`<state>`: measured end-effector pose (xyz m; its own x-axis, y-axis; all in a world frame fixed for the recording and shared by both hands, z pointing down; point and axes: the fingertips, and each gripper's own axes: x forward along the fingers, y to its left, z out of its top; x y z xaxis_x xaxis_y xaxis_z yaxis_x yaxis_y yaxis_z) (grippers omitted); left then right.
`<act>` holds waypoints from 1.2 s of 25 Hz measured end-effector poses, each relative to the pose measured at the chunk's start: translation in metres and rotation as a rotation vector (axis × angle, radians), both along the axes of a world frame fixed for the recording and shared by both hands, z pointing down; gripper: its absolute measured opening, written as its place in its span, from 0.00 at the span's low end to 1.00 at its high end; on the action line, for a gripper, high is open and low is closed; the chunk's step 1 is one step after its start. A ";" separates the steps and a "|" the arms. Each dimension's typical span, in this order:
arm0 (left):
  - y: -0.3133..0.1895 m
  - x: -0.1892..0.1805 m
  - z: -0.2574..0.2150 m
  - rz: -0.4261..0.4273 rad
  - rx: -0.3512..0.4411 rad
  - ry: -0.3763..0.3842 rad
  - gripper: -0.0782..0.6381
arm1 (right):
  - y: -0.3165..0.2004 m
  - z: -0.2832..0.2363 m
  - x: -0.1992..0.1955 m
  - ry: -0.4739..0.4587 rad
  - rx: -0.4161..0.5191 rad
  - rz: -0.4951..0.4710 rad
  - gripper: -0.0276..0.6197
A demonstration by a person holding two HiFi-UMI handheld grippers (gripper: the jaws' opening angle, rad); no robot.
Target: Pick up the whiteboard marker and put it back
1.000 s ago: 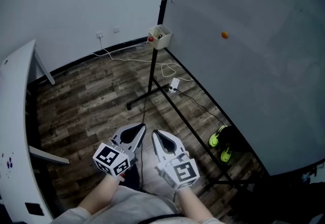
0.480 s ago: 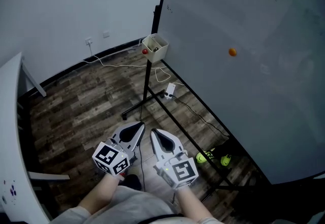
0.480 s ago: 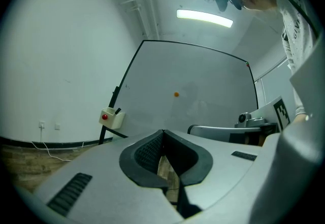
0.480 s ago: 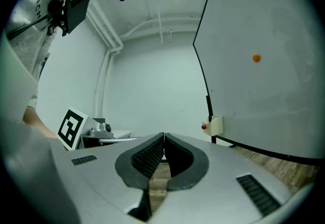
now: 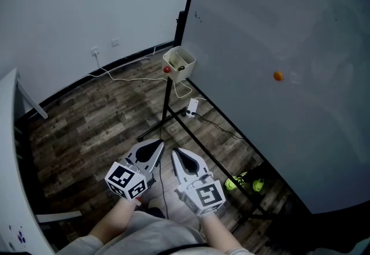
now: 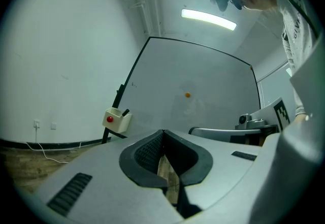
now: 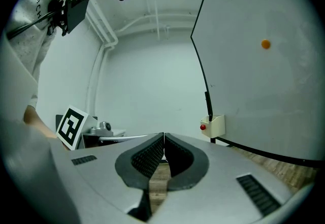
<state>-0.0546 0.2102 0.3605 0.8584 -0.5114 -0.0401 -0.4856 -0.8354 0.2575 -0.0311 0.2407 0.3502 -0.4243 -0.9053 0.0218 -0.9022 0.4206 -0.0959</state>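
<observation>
A small cream holder box hangs at the lower left corner of the whiteboard, with a red dot on its side. In the left gripper view a dark, marker-like stick pokes out of this box. The box also shows in the right gripper view. Side by side, low in the head view, my left gripper and right gripper both point toward the box, well short of it. Each is shut with nothing between its jaws.
An orange magnet sticks on the board. The board's black stand legs cross the wooden floor, with a white power strip and cables beside them. Green shoes lie under the board. A white table edge runs along the left.
The box and whiteboard have drawn closer and shifted in the head view as I walk forward. Both grippers keep the same shut pose ahead of me.
</observation>
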 end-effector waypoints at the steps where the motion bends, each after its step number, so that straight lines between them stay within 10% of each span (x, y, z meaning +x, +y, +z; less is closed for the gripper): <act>1: -0.005 -0.002 0.001 0.005 0.000 0.001 0.13 | -0.005 0.001 -0.001 0.002 -0.005 0.004 0.07; 30: -0.141 0.018 0.015 -0.046 -0.020 0.005 0.13 | -0.142 0.010 0.016 0.030 -0.011 -0.056 0.07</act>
